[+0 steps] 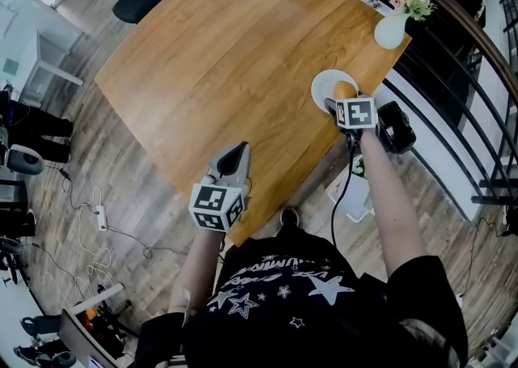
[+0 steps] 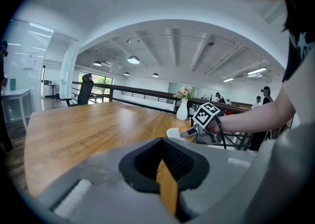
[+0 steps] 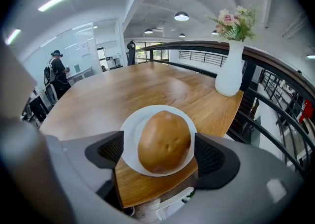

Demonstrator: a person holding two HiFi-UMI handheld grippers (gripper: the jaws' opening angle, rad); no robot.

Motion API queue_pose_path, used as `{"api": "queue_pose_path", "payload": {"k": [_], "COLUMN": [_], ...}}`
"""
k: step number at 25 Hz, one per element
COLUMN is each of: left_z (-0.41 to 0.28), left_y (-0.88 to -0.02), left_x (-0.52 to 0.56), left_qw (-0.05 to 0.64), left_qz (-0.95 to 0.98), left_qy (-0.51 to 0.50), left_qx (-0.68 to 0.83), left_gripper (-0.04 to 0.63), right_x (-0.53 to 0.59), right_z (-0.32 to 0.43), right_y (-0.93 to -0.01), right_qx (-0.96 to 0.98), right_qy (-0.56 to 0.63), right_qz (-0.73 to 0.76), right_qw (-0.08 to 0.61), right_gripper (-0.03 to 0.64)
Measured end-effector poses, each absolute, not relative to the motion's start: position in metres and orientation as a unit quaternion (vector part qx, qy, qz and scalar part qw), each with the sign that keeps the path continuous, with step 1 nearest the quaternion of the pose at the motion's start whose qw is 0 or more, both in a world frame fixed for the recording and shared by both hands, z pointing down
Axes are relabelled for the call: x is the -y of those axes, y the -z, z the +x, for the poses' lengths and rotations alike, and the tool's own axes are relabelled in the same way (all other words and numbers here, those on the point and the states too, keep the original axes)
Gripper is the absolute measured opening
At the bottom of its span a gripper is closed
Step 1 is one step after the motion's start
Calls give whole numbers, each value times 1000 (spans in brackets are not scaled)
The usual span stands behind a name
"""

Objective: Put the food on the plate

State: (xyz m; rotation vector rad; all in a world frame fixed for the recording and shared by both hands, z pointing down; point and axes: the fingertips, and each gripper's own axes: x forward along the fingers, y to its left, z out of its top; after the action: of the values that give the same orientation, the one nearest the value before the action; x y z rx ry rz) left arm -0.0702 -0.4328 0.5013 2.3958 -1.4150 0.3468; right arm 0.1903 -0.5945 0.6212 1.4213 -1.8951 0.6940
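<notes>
Lower centre-left in the head view, the left gripper hovers at the desk edge, its fingers nearly together and empty. Further right, the right gripper has its fingers spread wide. Between them, untouched, the potato lies on the white plate.

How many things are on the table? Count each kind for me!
Potato: 1
Plate: 1
Vase of flowers: 1
Total: 3
</notes>
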Motion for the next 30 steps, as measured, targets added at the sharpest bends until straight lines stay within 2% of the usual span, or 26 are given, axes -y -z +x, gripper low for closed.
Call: {"api": "queue_pose_path", "payload": {"k": [17, 30], "left_z": [-82, -114], "left_y": [-488, -465], "left_x": [399, 332], "left_qw": [165, 146], "left_qz": [852, 869], "left_qy": [-100, -89], "left_qx": [487, 463], "left_gripper": [1, 1], "right_x": [545, 465], "right_z": [189, 135], "right_y": [-575, -510], "right_qx": [729, 767], "right_qy": [-246, -208], "right_qz": [575, 570], "right_qw": [278, 206], "right_gripper": [453, 431]}}
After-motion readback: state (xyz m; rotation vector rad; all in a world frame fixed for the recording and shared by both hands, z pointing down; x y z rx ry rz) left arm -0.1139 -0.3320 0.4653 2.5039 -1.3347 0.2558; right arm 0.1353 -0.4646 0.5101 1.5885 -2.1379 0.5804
